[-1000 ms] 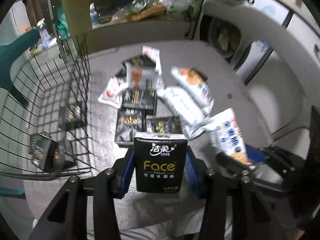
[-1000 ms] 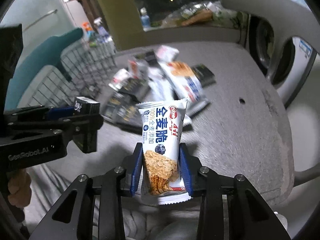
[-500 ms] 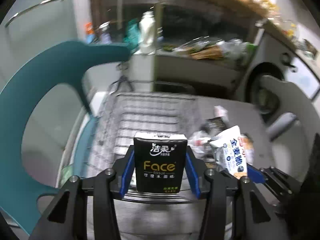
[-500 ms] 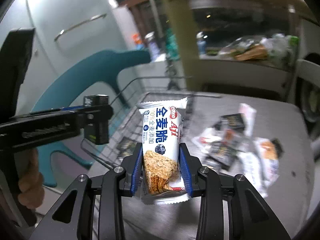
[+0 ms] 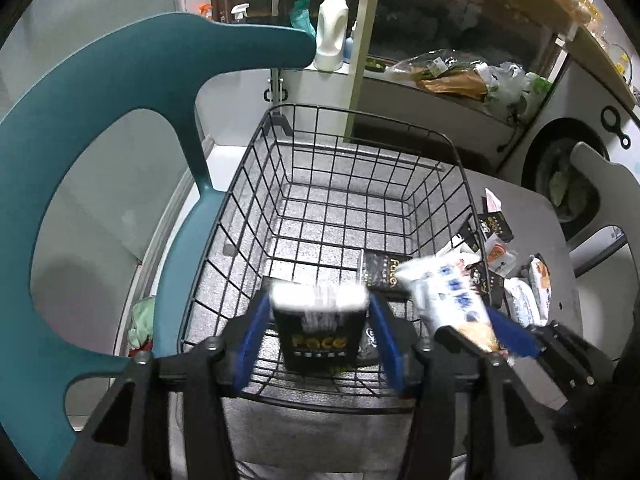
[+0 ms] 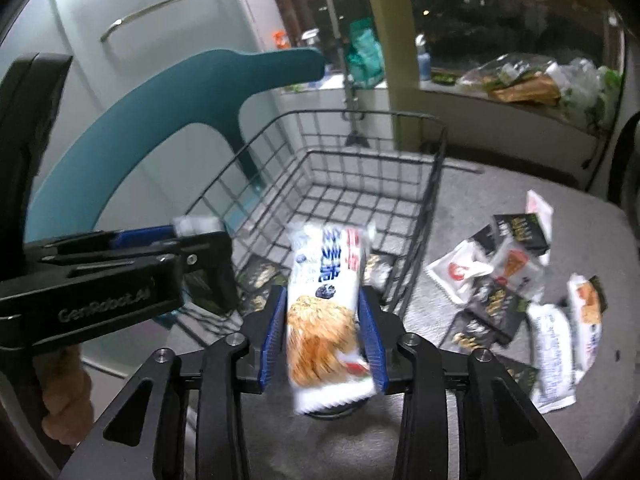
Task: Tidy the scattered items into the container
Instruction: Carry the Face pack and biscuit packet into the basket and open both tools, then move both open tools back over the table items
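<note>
Left gripper (image 5: 320, 332) now spread, blurred black Face tissue pack (image 5: 319, 330) loose between its pads above the black wire basket (image 5: 340, 168); right gripper (image 6: 322, 332) likewise widened, white cracker packet (image 6: 326, 312) slipping.

A teal chair (image 5: 100, 128) curves up just left of the grey bench (image 6: 472, 208). Behind it a white plastic jug (image 5: 330, 32) stands on a pale counter, with spray bottles (image 5: 239, 12) farther left. Bagged groceries (image 5: 460, 76) lie heaped on a ledge to the right, above a front-loading washing machine (image 5: 560, 176). A refrigerator door with a bar handle (image 6: 158, 10) fills the left background.
</note>
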The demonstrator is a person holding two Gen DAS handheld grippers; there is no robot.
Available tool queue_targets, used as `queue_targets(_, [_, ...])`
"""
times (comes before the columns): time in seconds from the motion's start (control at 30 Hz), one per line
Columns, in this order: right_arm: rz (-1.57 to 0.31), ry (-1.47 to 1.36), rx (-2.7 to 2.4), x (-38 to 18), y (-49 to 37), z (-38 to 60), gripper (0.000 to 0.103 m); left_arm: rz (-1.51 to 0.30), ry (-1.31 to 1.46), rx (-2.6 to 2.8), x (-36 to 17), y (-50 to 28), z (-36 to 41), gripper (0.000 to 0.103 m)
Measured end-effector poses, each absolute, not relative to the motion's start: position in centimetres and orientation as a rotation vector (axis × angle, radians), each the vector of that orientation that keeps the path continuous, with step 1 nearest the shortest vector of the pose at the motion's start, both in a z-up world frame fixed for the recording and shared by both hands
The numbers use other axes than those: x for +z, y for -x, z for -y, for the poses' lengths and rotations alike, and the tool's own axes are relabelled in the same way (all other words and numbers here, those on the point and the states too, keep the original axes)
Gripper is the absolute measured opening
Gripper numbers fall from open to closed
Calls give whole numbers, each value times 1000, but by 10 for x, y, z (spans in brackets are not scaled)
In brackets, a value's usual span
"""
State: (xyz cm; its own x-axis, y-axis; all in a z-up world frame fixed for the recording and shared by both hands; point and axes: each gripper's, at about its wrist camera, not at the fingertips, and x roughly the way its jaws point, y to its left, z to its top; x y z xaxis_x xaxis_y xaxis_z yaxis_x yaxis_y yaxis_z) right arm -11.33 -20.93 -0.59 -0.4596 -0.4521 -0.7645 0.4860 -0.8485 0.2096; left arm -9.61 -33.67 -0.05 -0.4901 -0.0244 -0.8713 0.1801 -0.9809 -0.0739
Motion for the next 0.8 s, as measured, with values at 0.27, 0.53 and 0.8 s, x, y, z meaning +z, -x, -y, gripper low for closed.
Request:
queue_targets(0.27, [-22,-1152,-2325,10,110,191,42,-241,-1510,-2642,9,94,325,69])
queue_targets(0.53, [-40,-1150,-2464,26,97,116,42,-198,-1548,-2764,29,87,263,69])
queue_targets(0.8, [-34,-1324,-2547,-21,90,27,42,-68,-1705,-2866,12,89,153,69])
